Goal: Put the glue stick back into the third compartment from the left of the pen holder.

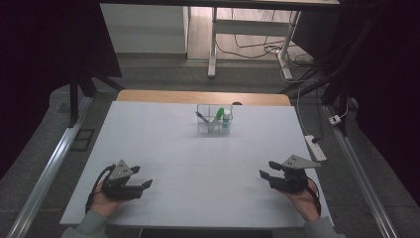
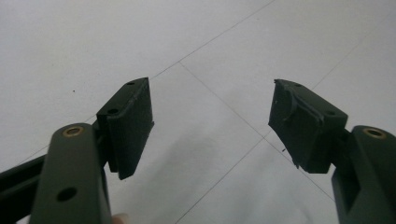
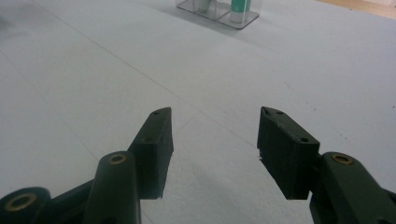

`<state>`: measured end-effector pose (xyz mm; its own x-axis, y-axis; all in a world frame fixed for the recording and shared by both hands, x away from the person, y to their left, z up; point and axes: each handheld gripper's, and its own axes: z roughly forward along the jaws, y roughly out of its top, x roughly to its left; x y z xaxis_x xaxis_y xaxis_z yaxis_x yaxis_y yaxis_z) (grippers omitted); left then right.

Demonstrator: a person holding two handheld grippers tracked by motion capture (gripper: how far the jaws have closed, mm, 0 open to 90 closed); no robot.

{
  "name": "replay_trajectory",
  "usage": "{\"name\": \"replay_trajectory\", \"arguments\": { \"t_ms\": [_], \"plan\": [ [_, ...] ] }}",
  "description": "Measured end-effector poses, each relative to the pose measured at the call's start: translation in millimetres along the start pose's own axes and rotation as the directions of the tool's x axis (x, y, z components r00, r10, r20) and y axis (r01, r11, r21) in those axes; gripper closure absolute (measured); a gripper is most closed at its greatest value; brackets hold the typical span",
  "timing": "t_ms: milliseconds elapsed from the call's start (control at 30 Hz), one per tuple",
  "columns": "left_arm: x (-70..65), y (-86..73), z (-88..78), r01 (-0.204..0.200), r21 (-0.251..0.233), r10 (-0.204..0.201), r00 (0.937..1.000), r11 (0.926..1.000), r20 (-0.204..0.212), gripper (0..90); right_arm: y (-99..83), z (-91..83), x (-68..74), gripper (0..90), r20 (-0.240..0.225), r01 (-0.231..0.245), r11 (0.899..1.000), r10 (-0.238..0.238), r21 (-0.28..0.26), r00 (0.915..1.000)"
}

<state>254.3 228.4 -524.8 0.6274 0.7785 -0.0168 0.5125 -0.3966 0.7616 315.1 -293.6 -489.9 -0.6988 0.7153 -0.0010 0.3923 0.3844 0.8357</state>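
A clear plastic holder (image 1: 214,120) stands at the far middle of the white table (image 1: 198,163), with a green marker, a grey pen and a white bottle with a green cap in it. Its base also appears at the top of the right gripper view as the holder (image 3: 219,10). My left gripper (image 1: 146,184) rests near the front left of the table, its jaws wide apart with nothing between them (image 2: 210,126). My right gripper (image 1: 266,174) sits at the front right, pointing left, jaws apart and empty (image 3: 215,140).
The white table top has thin seam lines across it. A wooden edge (image 1: 203,96) runs along its far side. A white power strip (image 1: 315,147) lies just off the right edge. Desk legs and cables stand on the floor beyond.
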Motion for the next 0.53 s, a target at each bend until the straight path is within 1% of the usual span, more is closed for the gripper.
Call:
{"name": "replay_trajectory", "arguments": {
  "t_ms": [267, 533],
  "plan": [
    [1.8, 0.1, -1.0, 0.022, -0.011, -0.022, 0.9997, 0.9997, 0.008, 28.8, -0.6, 2.7, -0.1, 45.3, 0.003, 0.013, 1.000, -0.013, 0.016, 0.9999],
    [1.7, 0.4, -0.8, 0.023, -0.010, -0.023, 0.9997, 0.9997, 0.011, 28.6, -0.5, 2.9, 0.4, 45.1, 0.003, 0.019, 1.000, -0.019, 0.016, 0.9998]
  ]
}}
